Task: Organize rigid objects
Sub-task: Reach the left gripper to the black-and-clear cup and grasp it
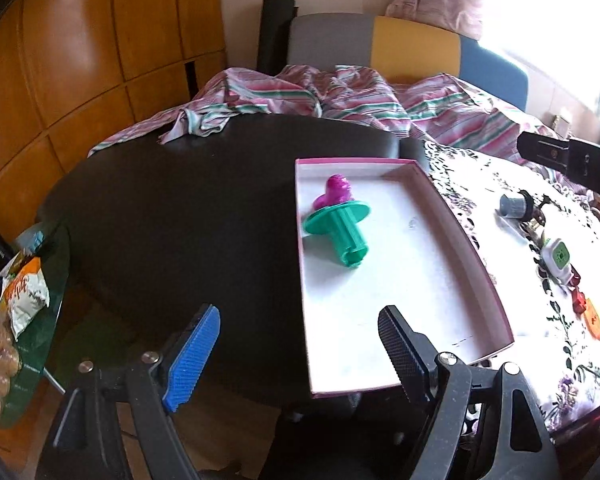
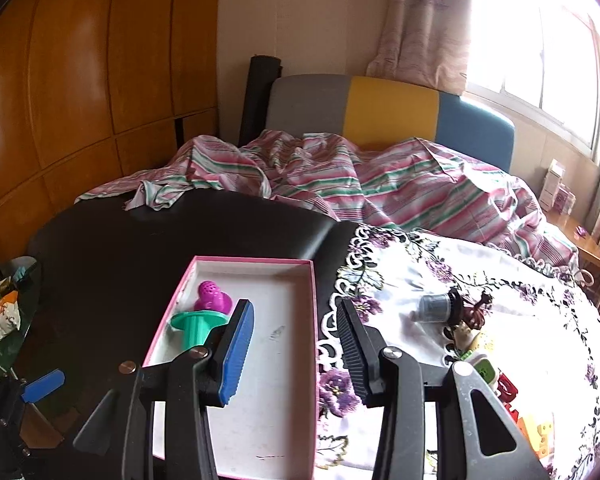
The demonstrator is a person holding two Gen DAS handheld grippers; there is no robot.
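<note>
Nearest the left wrist camera, the left gripper [image 1: 300, 344] gapes wide and empty above the pink-rimmed tray [image 1: 496, 296]; ahead lie a teal toy [image 1: 342, 232] and magenta toy [image 1: 337, 190], apparently already sorted. From the right wrist, the right gripper [image 2: 296, 344] stands narrower, empty, straddling the tray's edge; loose pieces [image 2: 440, 306] wait rightward on the floral cloth [image 2: 540, 320], with open room.

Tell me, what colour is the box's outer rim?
Pink, around a white inside; the box shows best in the right wrist view.
</note>
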